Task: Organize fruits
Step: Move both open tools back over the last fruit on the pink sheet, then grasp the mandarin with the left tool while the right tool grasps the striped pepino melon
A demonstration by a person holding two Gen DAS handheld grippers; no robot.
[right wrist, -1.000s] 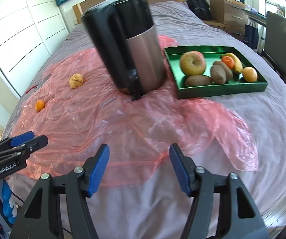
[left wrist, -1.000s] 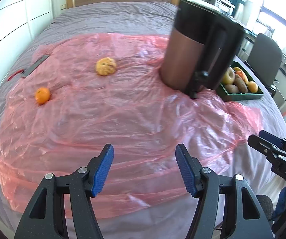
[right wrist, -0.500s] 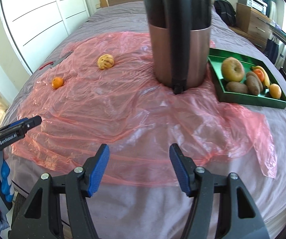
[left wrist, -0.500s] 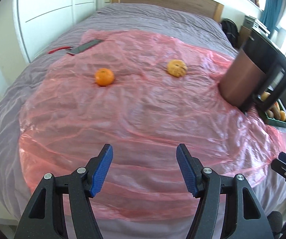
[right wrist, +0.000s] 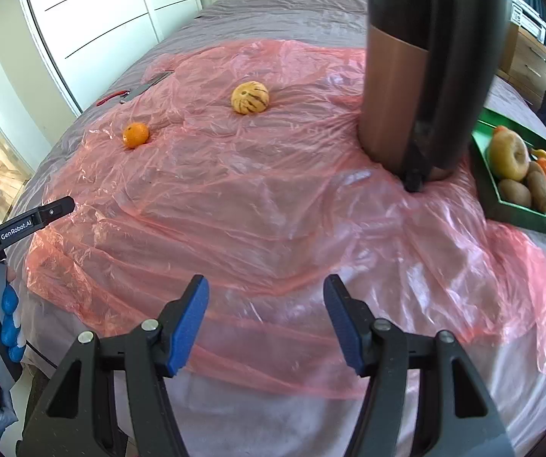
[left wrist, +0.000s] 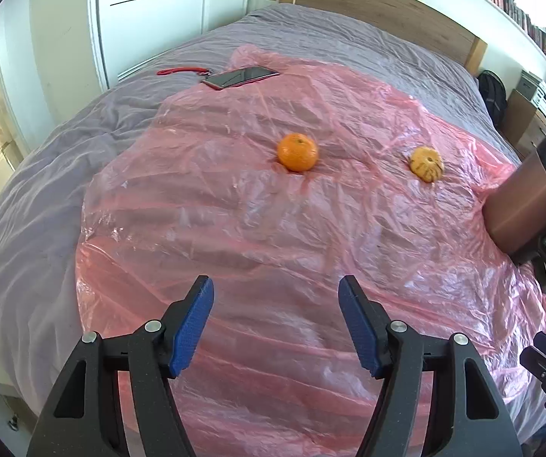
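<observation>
Fruits were split into two lots around the tall copper-and-black kettle (right wrist: 425,72) standing on the pink plastic sheet (right wrist: 257,205): a small orange (left wrist: 297,151) and a striped yellow fruit (left wrist: 427,163) lay loose on the sheet well to the kettle's left, while the green tray (right wrist: 501,205) just to its right already held an apple, kiwis and what looked like small citrus, though that corner was too cramped to be sure. The left gripper (left wrist: 276,321) hung with its jaws apart and empty, pointed toward the orange, probably because that fruit lay nearest that side. The right gripper (right wrist: 265,320) was likewise spread and empty, low before the kettle. A phone (left wrist: 240,77) lay beyond the orange
</observation>
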